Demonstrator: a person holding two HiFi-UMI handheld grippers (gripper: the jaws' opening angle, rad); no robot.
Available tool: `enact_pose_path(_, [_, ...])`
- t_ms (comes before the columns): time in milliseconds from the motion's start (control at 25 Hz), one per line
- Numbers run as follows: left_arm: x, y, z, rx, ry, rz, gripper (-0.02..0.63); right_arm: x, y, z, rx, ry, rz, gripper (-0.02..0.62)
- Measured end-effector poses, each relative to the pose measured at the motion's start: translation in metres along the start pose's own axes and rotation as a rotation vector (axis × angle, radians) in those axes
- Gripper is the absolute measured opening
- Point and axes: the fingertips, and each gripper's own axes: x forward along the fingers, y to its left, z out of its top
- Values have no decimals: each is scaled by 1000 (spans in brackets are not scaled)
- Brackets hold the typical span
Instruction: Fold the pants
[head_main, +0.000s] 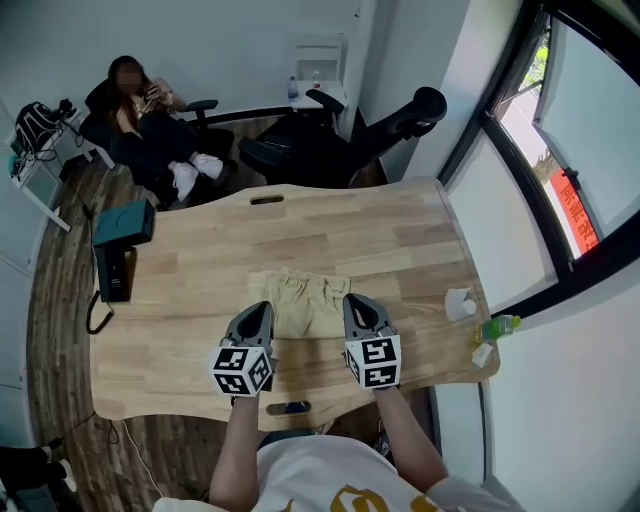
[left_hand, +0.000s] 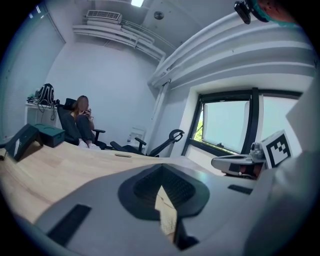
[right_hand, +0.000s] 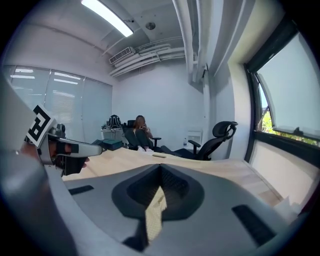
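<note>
— What is lying under you?

— I'm leaning over the wooden worktop (head_main: 180, 300), which is running out ahead of both claws. The pants (head_main: 300, 290), khaki, are lying on it just ahead of the claw tips and between them, looking already doubled into a squat shape.

— And the claws?

— I'm clamping the left claw (head_main: 262, 310) and the right claw (head_main: 355, 302) on the near edge of the pants, one toward each near corner, with the jaws pressed together on cloth.

— How are you expecting it to handle?

— I'm judging it light, soft and limp. It's likely going to sag between the two claws, so I'm taking it near the corners and aiming to carry them level with each other. Thin cloth may be slipping out of a shallow bite.

— What is each view giving you?

— The head view is giving me the whole garment and both claws side by side, but not the pinch itself. The left gripper view is showing a khaki sliver (left_hand: 167, 212) caught between its jaws, and the right gripper view is showing a second sliver (right_hand: 154, 212) between its own. Neither is showing the rest of the pants.
</note>
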Motion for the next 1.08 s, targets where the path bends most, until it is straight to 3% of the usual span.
enact_pose_path(480, [-13,-2,13,23,-31,6,6,-7,8,0,36,-10,12,5])
enact_pose_path(1080, [-18,-19,10,22,-39,-21,6,-15,16,-1,-49,3,-4,5])
